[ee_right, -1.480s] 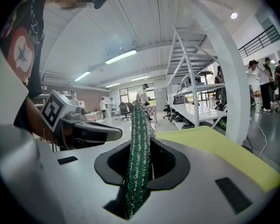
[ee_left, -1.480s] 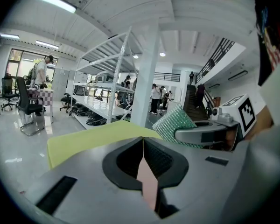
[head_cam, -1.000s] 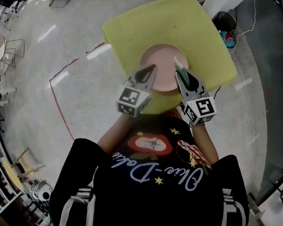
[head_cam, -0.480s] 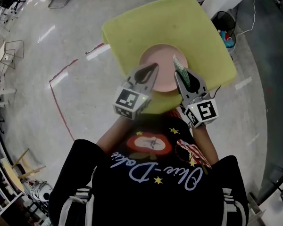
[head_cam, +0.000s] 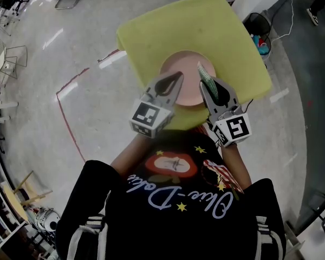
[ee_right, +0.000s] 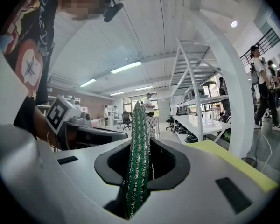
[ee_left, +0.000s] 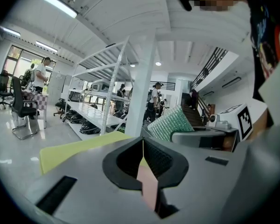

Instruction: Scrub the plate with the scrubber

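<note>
Yellow table (head_cam: 151, 31) on grey floor (head_cam: 54, 64) bears the pink plate (head_cam: 184, 69); white shelves (ee_left: 102, 78) stand beyond. Our left gripper (head_cam: 177, 78) is pressed together; our right gripper (head_cam: 208, 85) pinches the scrubber (head_cam: 203, 72).

Looked like a big open lab or workshop hall: white metal racks (ee_right: 199, 122) mid-frame, office chairs (ee_left: 19, 104) at left, red-taped grey floor (head_cam: 38, 118), strip lights (ee_right: 126, 67) overhead

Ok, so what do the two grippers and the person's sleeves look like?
Both the left gripper and right gripper have light grey wedge-shaped bodies with black pads. Each carries a white cube printed with black square markers. The person wears a black T-shirt with short sleeves.
</note>
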Available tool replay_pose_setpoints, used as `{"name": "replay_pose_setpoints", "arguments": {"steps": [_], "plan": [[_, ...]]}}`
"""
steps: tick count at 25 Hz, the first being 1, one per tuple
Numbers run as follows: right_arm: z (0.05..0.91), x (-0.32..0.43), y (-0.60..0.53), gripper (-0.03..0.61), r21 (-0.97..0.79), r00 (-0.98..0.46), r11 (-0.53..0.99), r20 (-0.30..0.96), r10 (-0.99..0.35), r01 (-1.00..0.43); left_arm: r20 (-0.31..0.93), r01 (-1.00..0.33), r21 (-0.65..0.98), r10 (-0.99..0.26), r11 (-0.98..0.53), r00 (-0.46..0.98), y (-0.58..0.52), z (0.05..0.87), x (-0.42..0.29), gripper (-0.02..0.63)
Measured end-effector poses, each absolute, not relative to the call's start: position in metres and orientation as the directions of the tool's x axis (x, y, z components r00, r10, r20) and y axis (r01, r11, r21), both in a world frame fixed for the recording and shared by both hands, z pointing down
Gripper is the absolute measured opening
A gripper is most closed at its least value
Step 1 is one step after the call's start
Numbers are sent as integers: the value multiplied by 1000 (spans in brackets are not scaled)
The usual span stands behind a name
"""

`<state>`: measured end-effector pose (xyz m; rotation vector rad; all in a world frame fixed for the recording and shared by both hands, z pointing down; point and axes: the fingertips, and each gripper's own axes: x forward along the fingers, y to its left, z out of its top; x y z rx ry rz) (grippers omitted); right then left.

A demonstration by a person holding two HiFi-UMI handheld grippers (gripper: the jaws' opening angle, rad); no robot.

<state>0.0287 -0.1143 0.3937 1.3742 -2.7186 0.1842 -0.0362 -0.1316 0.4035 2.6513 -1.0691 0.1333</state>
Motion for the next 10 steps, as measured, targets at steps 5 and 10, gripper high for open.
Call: {"name": "replay_pose_setpoints", "arguments": {"steps": [5, 10], "plan": [[394, 28, -116, 63, -79, -582, 577, 142, -801, -813, 180, -693, 223, -669, -686, 721, -133, 400, -38, 6], [394, 26, -118, 63, -69, -583, 580, 140, -800, -812, 177, -694, 225, -672, -684, 719, -135, 399, -40, 6]]}}
